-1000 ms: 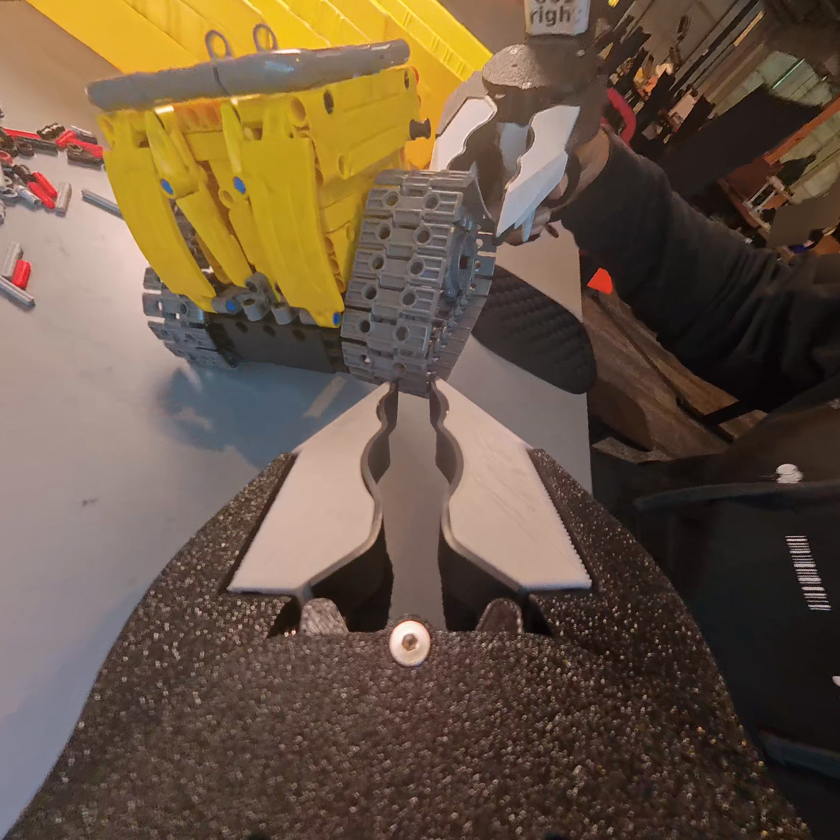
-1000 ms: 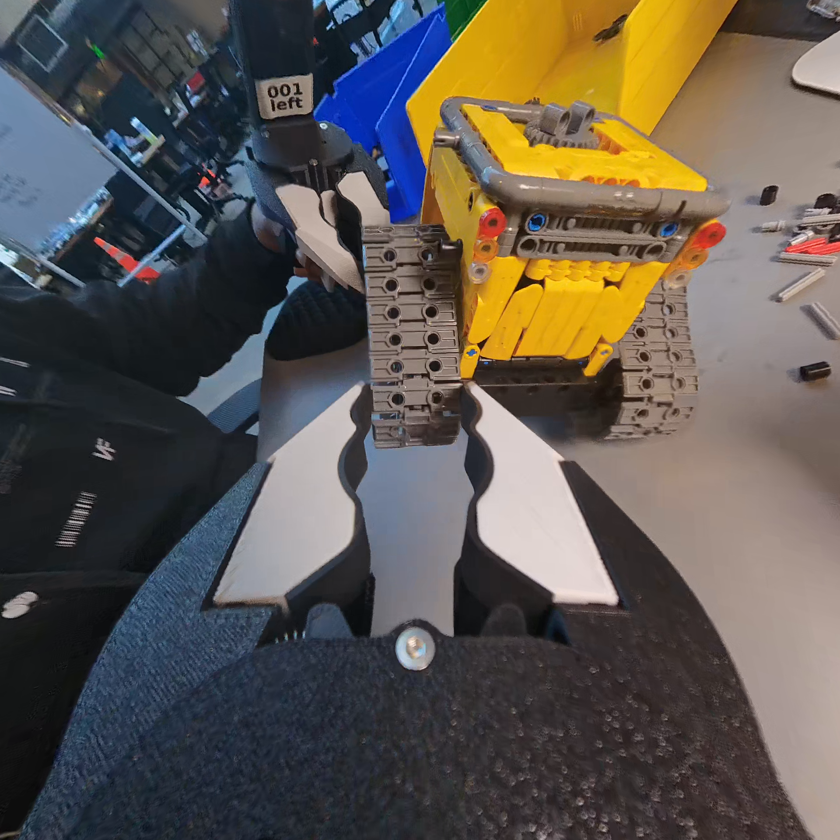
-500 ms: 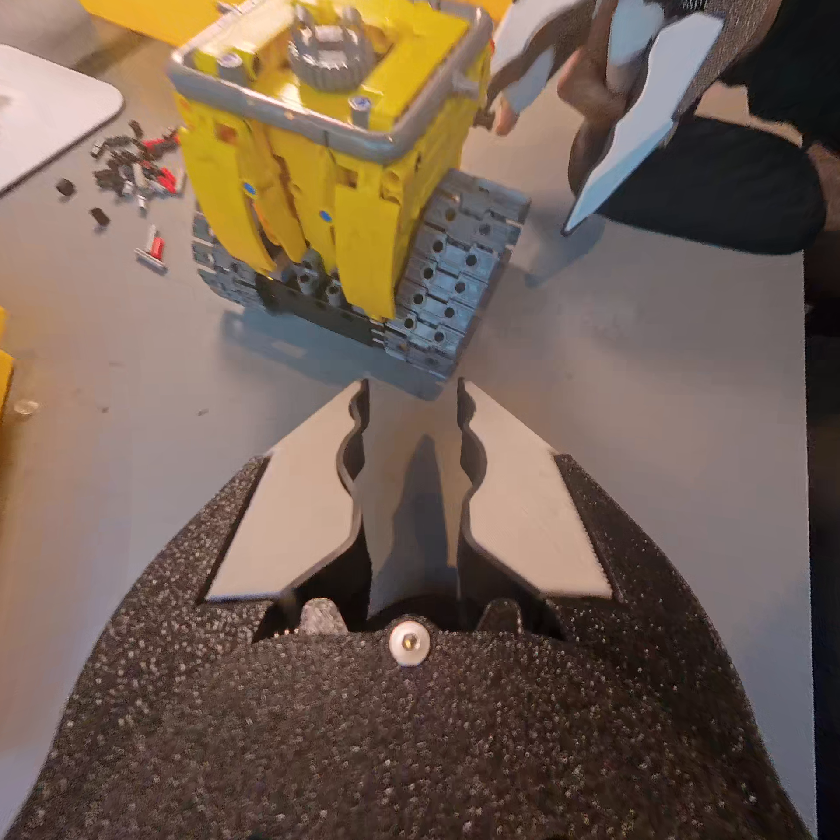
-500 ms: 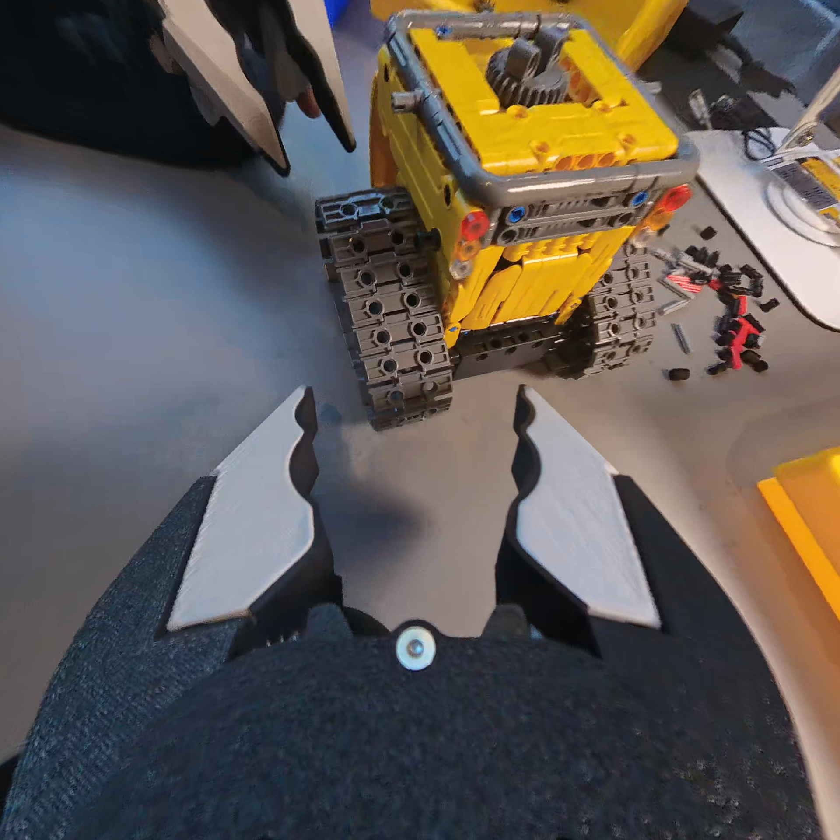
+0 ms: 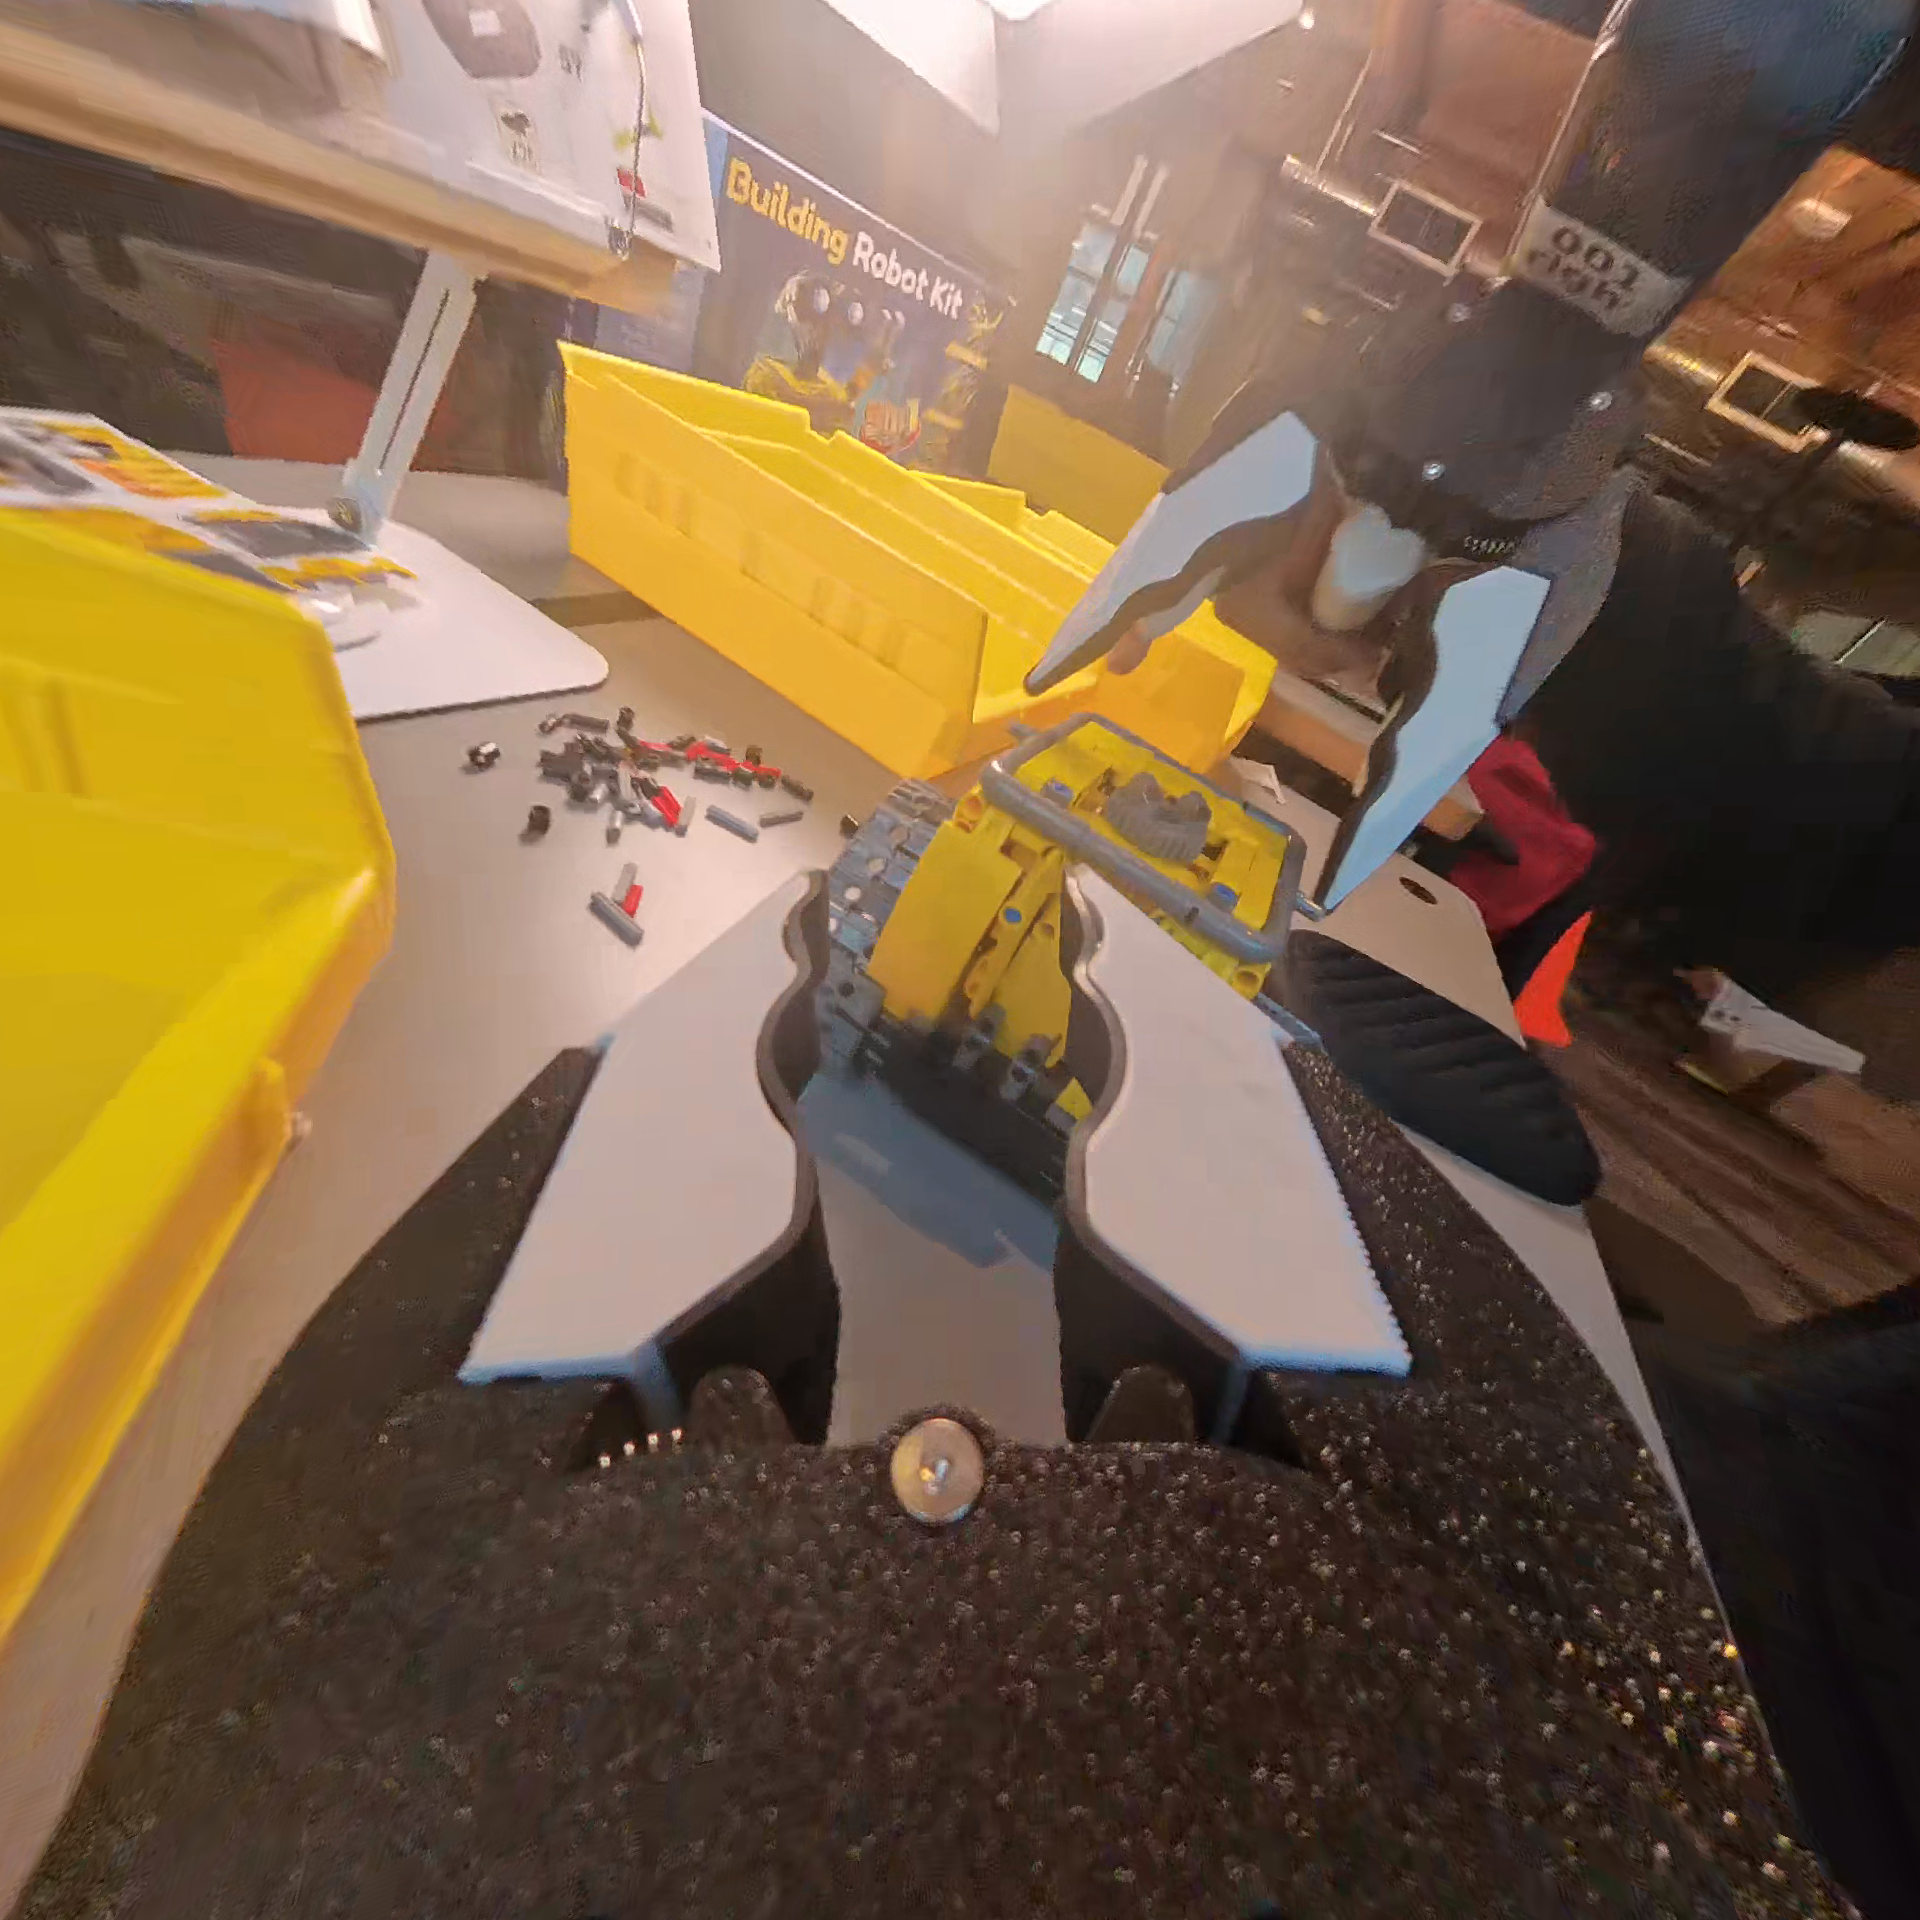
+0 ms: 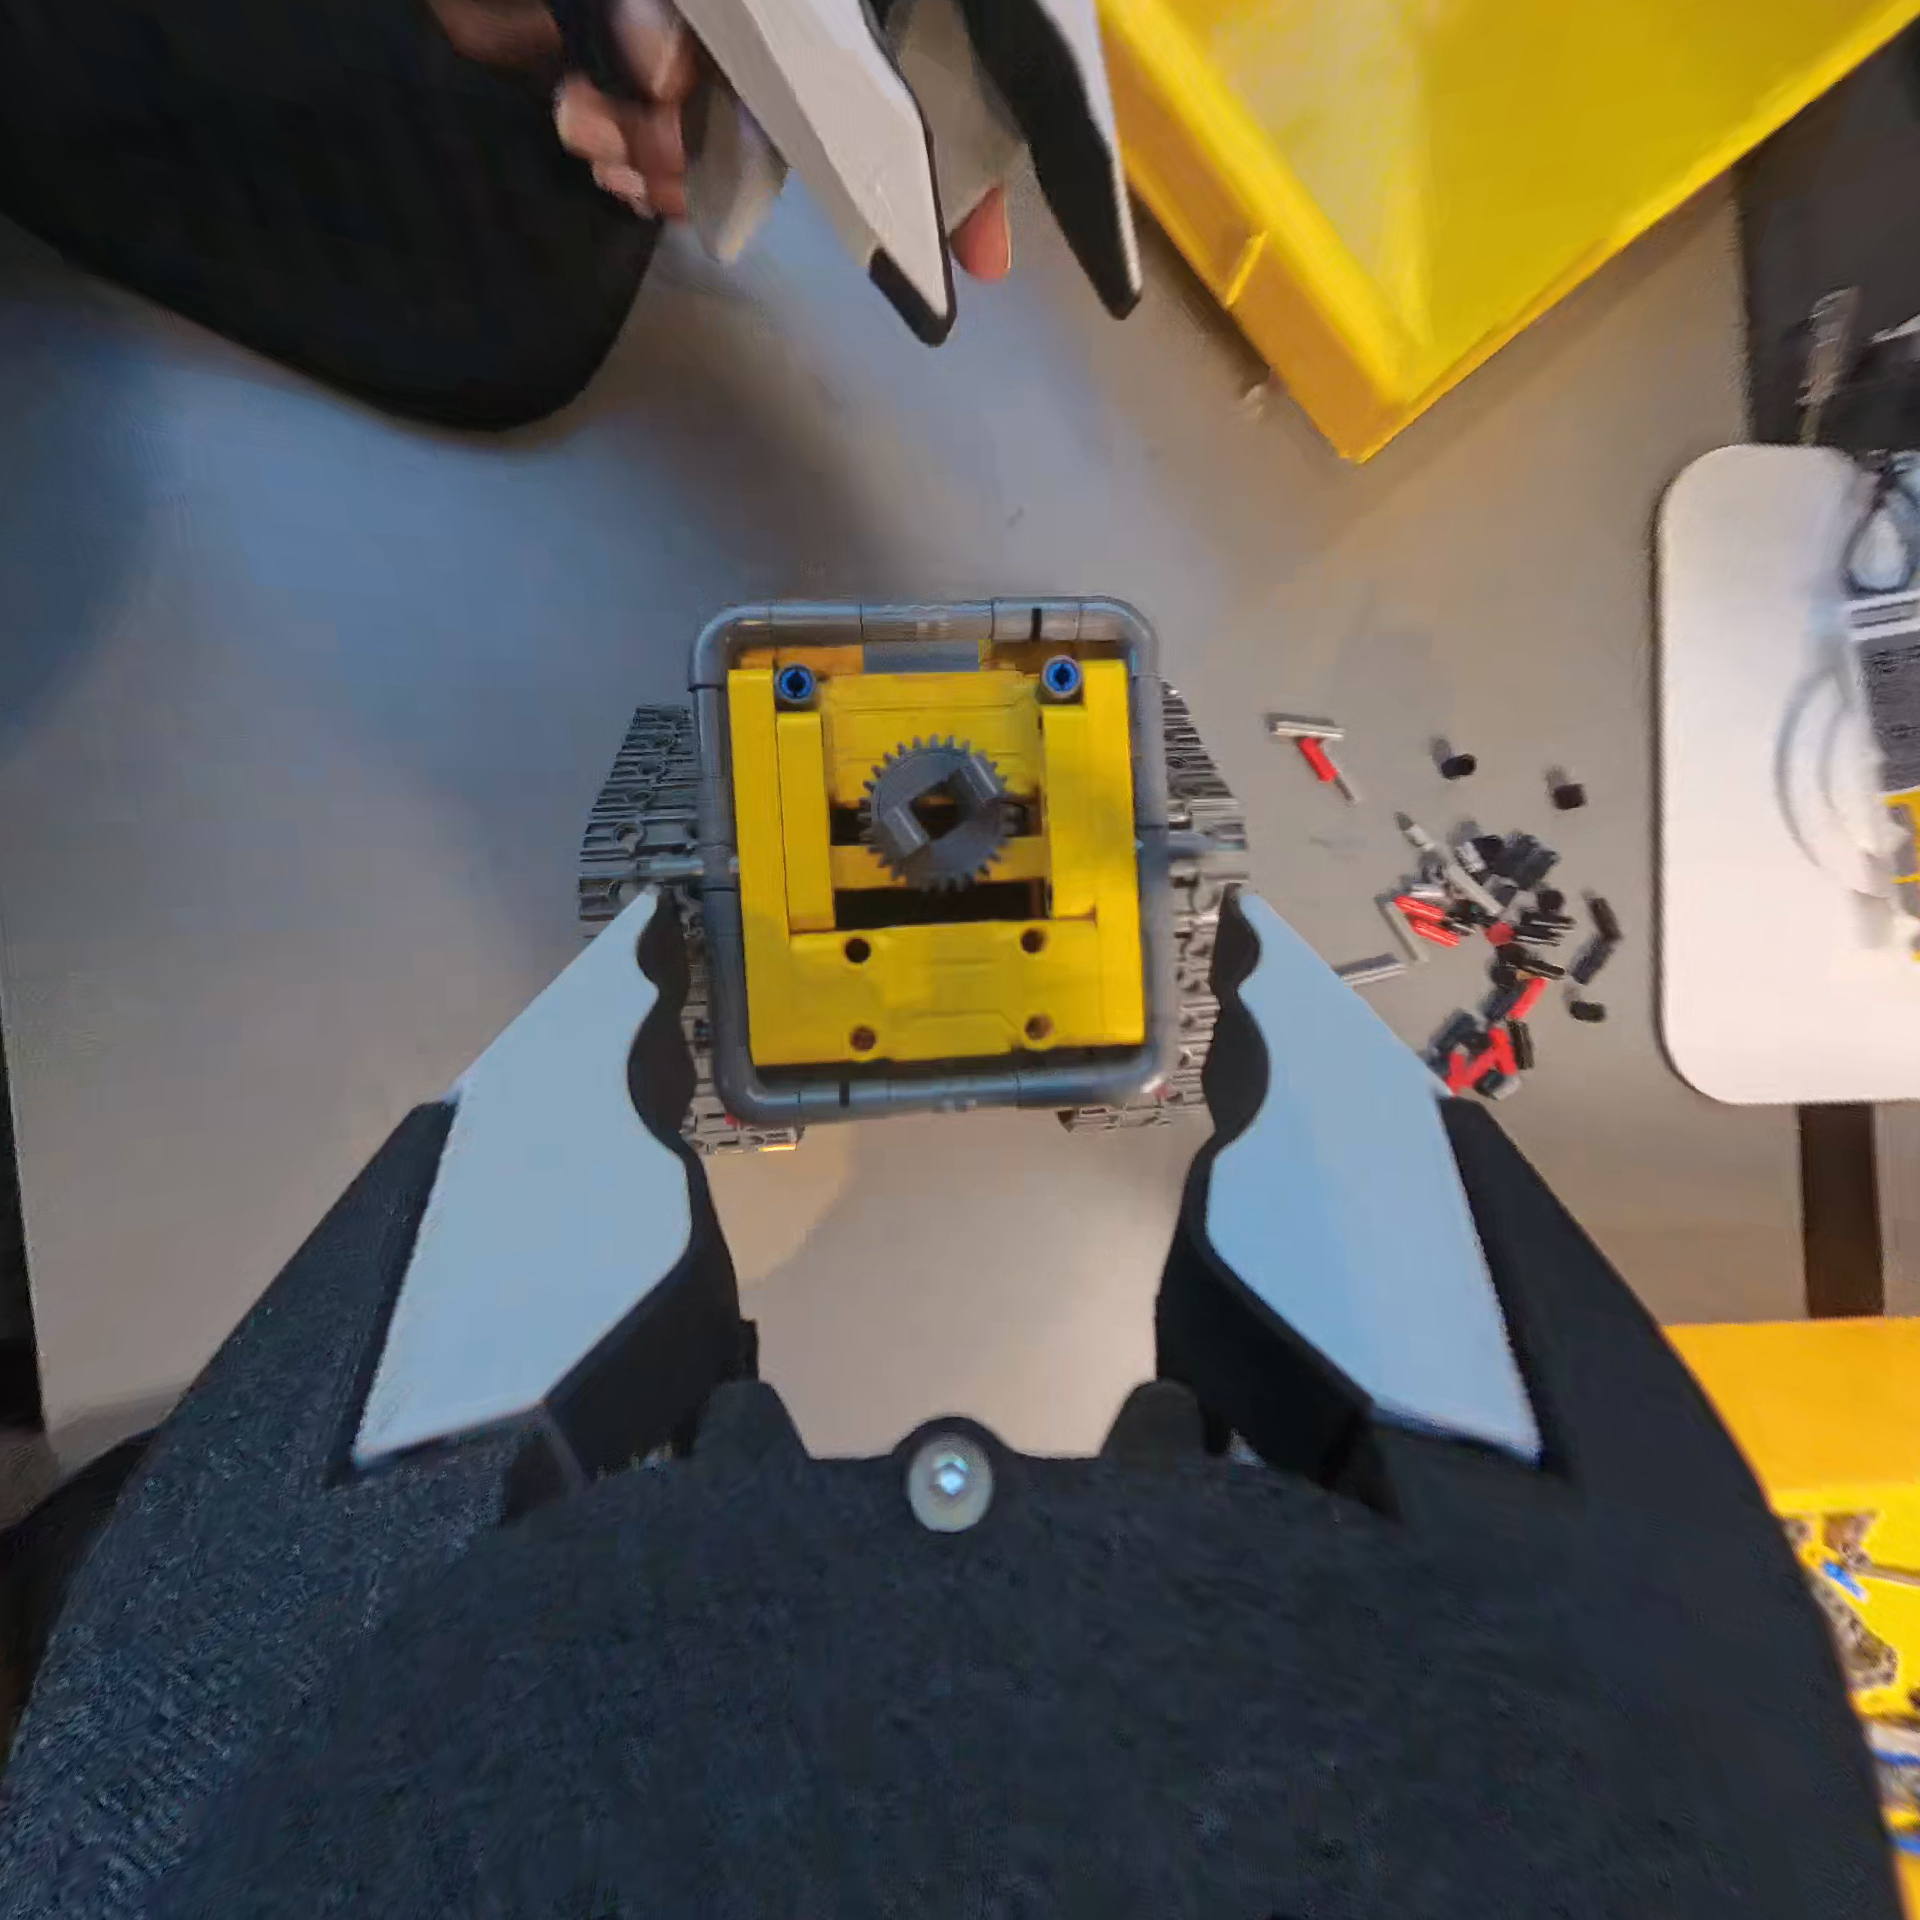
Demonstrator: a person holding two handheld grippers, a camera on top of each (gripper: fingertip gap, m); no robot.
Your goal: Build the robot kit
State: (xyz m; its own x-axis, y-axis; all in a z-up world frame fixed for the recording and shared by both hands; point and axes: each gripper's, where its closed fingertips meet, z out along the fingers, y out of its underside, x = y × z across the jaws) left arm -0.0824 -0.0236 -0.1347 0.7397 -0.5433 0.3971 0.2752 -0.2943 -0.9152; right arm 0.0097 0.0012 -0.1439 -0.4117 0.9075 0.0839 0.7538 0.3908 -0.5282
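Logging the grey table (image 6: 312, 727) first: carrying everything, with one edge running near the person's dark sleeve.

Noting a large yellow bin (image 6: 1455, 187) lying beyond the model, and a white stand base (image 6: 1756, 779) off to one side; both well apart from the grippers, probably kept out at the margins to leave working room in the middle.

Finding the yellow tracked model (image 6: 935, 966) standing upright on both grey tracks near the middle of the table, grey frame uppermost. Judging it steady there: sitting on two long treads, needing no support from either tool.

Recording the right gripper (image 6: 940, 904) hanging directly over the model, fingers spread wide and straddling it, each tip lying just outside a track. Gripping nothing. Judging the spread as matched to the model's full width. In the left wrist view, one tip reaching close to a corner of the frame; not managing to tell whether touching.

Recording the left gripper (image 6: 1023, 307) held off beyond the model, fingers apart, carrying nothing, pointing down toward it.

Noting a scatter of small black, red and grey pieces (image 6: 1496, 956) lying loose between model and stand base.

Noting a grey gear (image 6: 940, 816) sitting centred in the model's top opening, exposed.
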